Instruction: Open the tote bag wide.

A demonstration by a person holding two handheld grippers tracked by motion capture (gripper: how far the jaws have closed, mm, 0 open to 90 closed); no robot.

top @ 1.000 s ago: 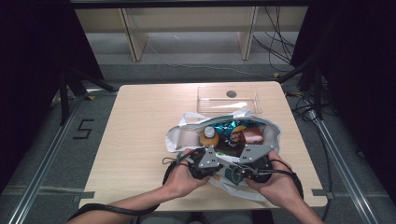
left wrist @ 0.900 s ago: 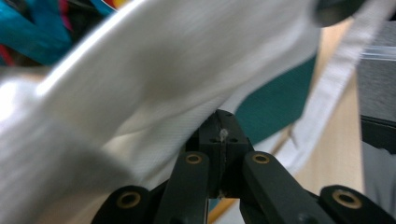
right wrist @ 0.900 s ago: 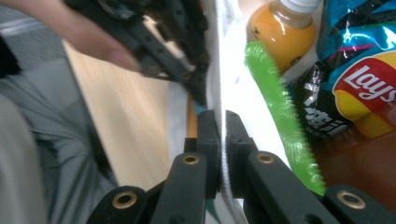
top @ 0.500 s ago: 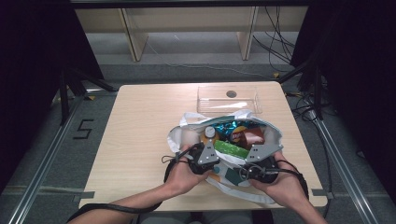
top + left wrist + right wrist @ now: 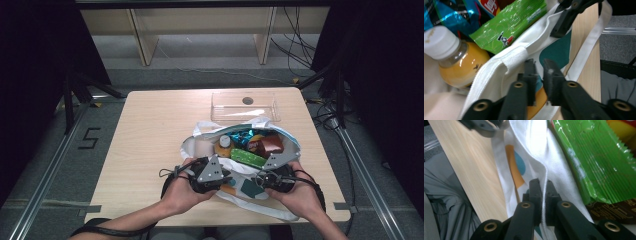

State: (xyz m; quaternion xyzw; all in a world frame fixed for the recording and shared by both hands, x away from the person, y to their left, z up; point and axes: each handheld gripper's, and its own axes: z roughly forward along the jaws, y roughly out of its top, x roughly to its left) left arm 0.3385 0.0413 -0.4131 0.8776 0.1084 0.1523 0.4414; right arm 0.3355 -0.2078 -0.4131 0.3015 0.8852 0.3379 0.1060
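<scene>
While the right gripper [image 5: 543, 192] clamps the white tote bag's rim [image 5: 541, 157], the left gripper [image 5: 539, 68], jaws just parted, holds nothing; a green snack packet [image 5: 509, 27] at one o'clock hides what lies under it.

Overhead light is brightening the table [image 5: 150, 150]; surroundings are staying dark. Close-ups are blurring softly, glare is flashing off the green wrapper [image 5: 599, 167].

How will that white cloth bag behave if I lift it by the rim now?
The bag will probably sag: its cloth folds limply in the right gripper. It may feel heavy, holding a juice bottle and snack packets. Contents could shift or spill from its open mouth.
</scene>
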